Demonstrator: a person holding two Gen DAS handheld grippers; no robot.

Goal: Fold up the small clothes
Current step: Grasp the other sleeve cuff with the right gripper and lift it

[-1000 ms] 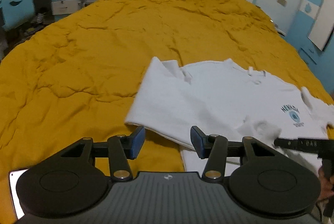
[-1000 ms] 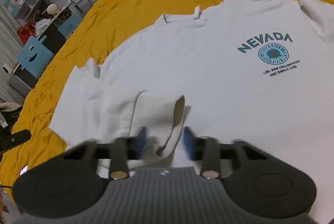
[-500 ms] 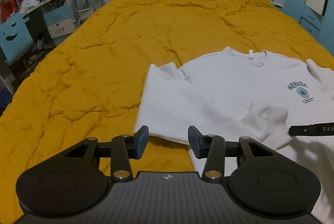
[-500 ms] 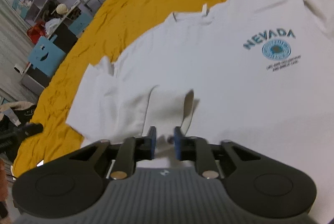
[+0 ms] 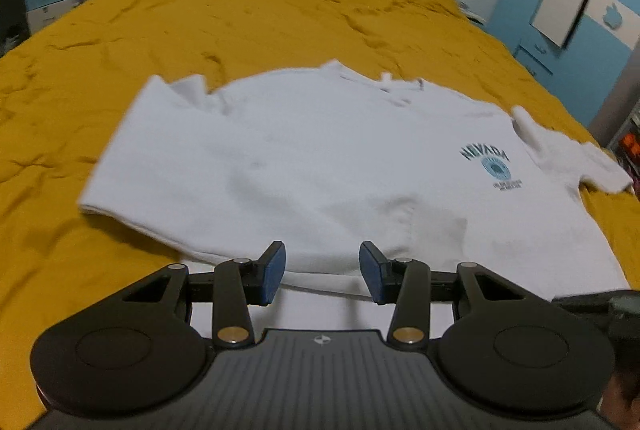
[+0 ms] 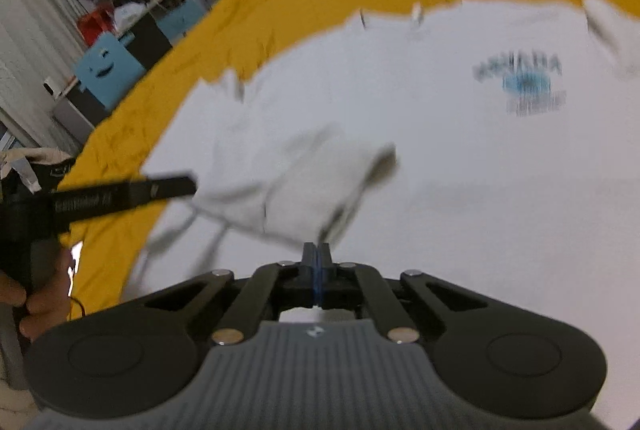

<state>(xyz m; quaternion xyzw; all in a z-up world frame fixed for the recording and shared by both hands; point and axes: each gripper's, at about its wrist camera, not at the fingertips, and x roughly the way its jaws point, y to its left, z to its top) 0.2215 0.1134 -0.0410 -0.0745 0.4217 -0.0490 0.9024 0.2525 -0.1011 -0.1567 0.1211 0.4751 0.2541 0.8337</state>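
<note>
White tee (image 5: 320,157), NEVADA print (image 5: 494,165) mid-right, spread over yellow bedspread (image 5: 240,17). Left gripper (image 5: 322,272) spread wide, holding nothing; right gripper (image 6: 316,254) pinching folded-over sleeve (image 6: 304,181).

A white T-shirt (image 5: 304,157) of soft, matt knit cloth lies on a mustard bedspread (image 5: 240,9) — matt, crumpled, quilted fabric. Nearest the shirt's hem, the left gripper (image 5: 322,273) is matt black plastic — blue rubbery pads (image 5: 276,272), brass-coloured rivets.
</note>
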